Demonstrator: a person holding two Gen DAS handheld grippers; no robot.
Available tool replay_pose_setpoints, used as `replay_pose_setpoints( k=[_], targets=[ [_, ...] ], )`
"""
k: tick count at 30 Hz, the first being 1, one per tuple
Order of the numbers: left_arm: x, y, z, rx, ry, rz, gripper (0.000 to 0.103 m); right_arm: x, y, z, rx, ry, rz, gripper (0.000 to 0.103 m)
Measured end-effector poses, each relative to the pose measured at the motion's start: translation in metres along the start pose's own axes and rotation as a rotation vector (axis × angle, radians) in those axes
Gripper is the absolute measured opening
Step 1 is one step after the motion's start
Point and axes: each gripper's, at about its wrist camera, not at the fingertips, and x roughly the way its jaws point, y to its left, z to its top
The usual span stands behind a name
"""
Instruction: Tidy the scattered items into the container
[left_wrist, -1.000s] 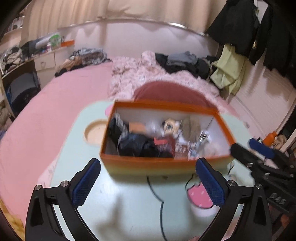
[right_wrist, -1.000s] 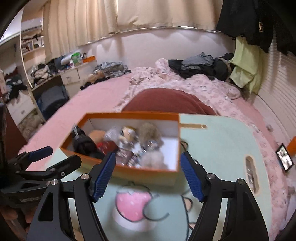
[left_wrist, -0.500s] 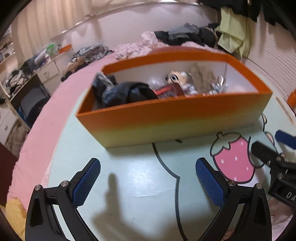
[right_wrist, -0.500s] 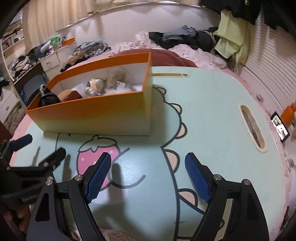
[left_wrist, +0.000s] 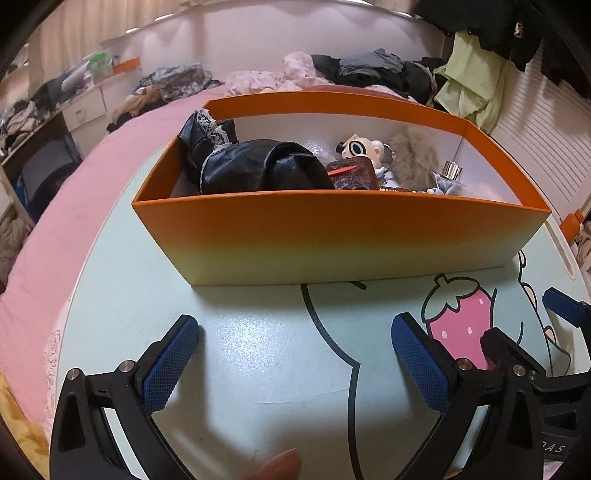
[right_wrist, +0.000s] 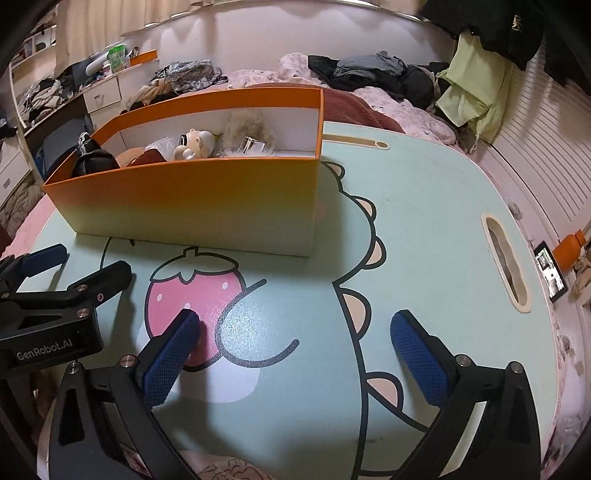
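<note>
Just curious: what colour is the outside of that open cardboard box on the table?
Orange fading to pale yellow-cream at the bottom of the open cardboard box; clearest in the left wrist view.

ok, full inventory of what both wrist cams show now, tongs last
box: 1, orange fading to yellow, on table
black leather bag: 1, lace-trimmed, box's left end
cartoon figurine: 1, white, mid box
fur pompom: 1, beige, right of figurine
table: 1, mint, dinosaur and strawberry print
phone: 1, screen lit, off table's right edge
bed: 1, pink, clothes piled
left tongs: open, empty, jaws over the table
right tongs: just opened wide, empty
</note>
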Motion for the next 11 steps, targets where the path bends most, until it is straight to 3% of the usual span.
replay_pose_setpoints(
  k=[11],
  targets=[
    [0.0017, -0.0001, 0.0017, 0.001, 0.000, 0.000, 0.103, 0.0008, 0.0003, 0.0005, 0.000, 0.000, 0.000, 0.103]
  ],
)
